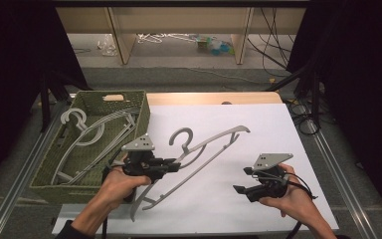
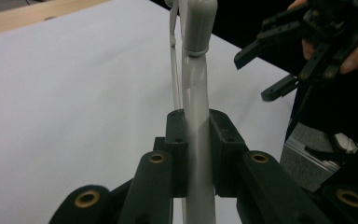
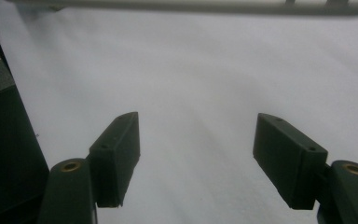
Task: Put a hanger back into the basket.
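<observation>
Worktop [image 1: 258, 129], white-covered, spreads under both tongs, and at its left edge, just beyond the left tongs, stands a green woven basket [image 1: 47, 179] with more grey hangers [image 1: 87, 139] lying in it. Next in size comes the grey plastic hanger [image 1: 214, 144]: its long axis runs on a slant from near the left hand up and away to the right, one arm tip ending far right of the left tongs, the other low beside the left wrist, and its hook [image 1: 181, 137] curls just past the left tongs' tips, pointing away from the person. The left tongs [image 1: 171, 163] are pressed on the hanger's bar; in the left gripper view the grey bar [image 2: 198, 140] stands upright between both pads. The right tongs [image 1: 239, 189] sit well right of the hanger, above bare worktop; their jaws stand spread with nothing between them.
</observation>
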### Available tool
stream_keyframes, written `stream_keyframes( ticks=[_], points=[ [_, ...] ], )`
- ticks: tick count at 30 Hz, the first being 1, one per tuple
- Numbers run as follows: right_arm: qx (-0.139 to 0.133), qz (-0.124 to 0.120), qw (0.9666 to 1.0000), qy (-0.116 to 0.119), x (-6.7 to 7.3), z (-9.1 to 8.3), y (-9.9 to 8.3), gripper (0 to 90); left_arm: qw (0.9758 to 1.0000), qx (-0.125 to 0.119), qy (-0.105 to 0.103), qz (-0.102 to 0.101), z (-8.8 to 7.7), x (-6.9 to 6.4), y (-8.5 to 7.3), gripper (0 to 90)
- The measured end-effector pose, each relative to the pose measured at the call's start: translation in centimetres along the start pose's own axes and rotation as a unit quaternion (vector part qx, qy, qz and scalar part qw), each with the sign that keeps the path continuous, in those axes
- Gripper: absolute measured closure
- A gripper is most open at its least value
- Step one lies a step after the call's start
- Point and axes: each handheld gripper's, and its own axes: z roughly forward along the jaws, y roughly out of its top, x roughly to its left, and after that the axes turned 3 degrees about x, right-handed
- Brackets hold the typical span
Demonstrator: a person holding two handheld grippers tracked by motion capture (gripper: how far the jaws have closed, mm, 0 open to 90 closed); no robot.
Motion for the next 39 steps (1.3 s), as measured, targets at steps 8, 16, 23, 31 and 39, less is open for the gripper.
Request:
stream_keyframes(
  ticks=[8, 16, 23, 31, 39],
  points=[
    [-0.003, -0.001, 1.0, 0.001, 0.3, 0.3, -0.7, 30.2, 0.9997, -0.021, 0.012, 0.006, -3.8, -0.5, 1.6, 78.7],
    [0.007, 0.002, 0.9999, 0.011, 0.4, 0.7, -1.2, 28.6, 0.9984, -0.035, 0.043, -0.013, -7.8, 1.1, 3.6, 78.7],
    [0.011, 0.004, 0.9999, 0.011, 0.3, 1.0, -1.4, 28.5, 0.9939, -0.064, 0.086, -0.026, -11.3, 3.3, 4.6, 78.7],
    [0.01, 0.008, 0.9997, 0.021, 0.4, 1.3, -1.6, 28.4, 0.9849, -0.08, 0.143, -0.057, -13.9, 7.1, 3.7, 78.7],
    [0.01, 0.011, 0.9998, 0.017, 0.3, 1.4, -1.6, 28.3, 0.9771, -0.095, 0.174, -0.077, -15.7, 10.3, 2.7, 78.7]
  ],
)
